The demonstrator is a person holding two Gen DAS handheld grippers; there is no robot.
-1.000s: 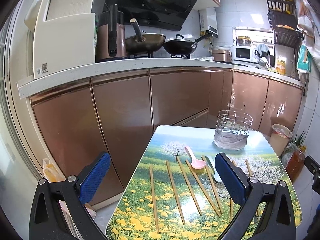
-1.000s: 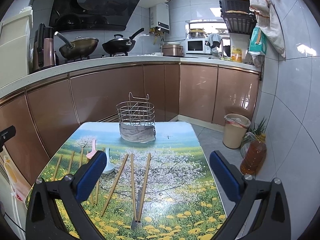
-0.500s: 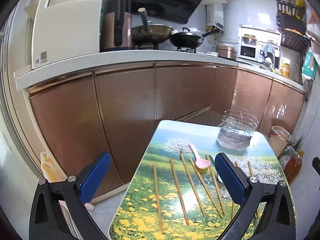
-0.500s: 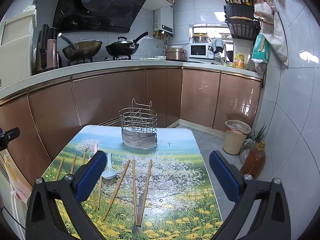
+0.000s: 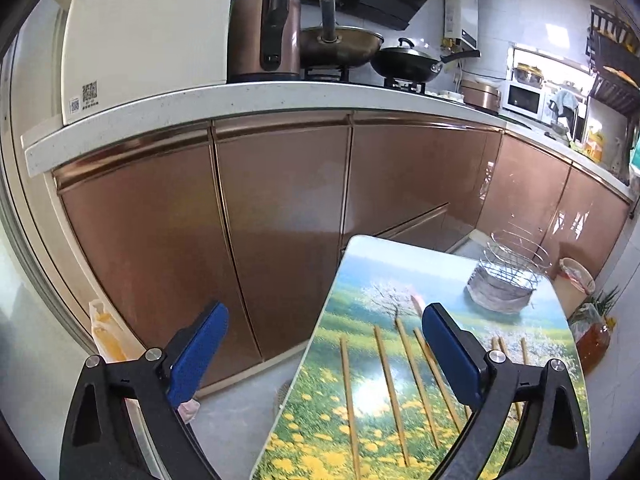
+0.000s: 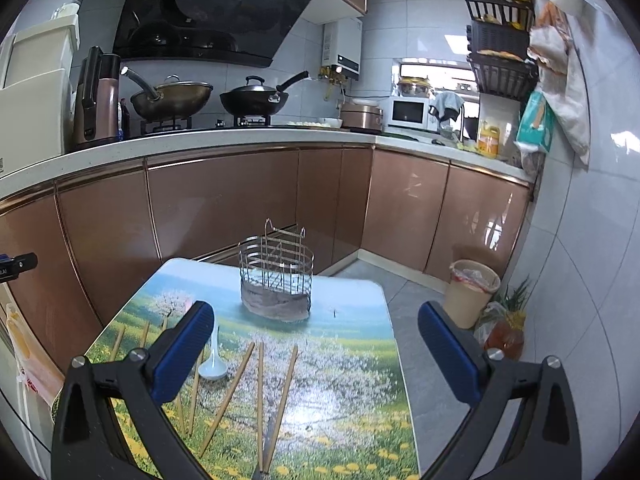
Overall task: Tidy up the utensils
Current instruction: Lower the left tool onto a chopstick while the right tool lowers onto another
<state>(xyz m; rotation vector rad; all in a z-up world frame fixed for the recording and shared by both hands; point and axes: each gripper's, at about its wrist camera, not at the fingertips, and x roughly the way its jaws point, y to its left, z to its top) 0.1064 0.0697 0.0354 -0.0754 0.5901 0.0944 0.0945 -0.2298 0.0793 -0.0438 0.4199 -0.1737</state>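
Across the middle of both views stood the small worktop (image 6: 360, 360) with its printed meadow-and-blossom scene, set in front of the copper-fronted kitchen cabinets (image 5: 280, 220). At its far end the wire utensil holder (image 6: 276, 280) sat upright and looked empty, with a grey wrap around its base. Nearer lay the chopsticks (image 6: 260, 392), loose and fanned in rough rows, well apart from the holder; a white spoon (image 6: 213, 362) rested among them, and the tip of a pink spoon (image 5: 418, 302) showed just beyond one blue pad. The left gripper (image 5: 324, 352) hung off the worktop's near-left edge with nothing between its pads; its jaws had just been closing slightly yet stood wide. The right gripper (image 6: 316, 344) was likewise spread wide and empty above the chopsticks. Judged from this layout, nothing had yet been put away. The chopsticks were thin and lay flat on a glossy surface, so a pinch from above might slip or roll one off the edge, and neighbours lying close could be dragged along. The light wire holder might tip or slide if a chopstick struck its rim. As for writing, the white cutting board (image 5: 148, 32) on the counter carried a small label with two square codes, too small to read.
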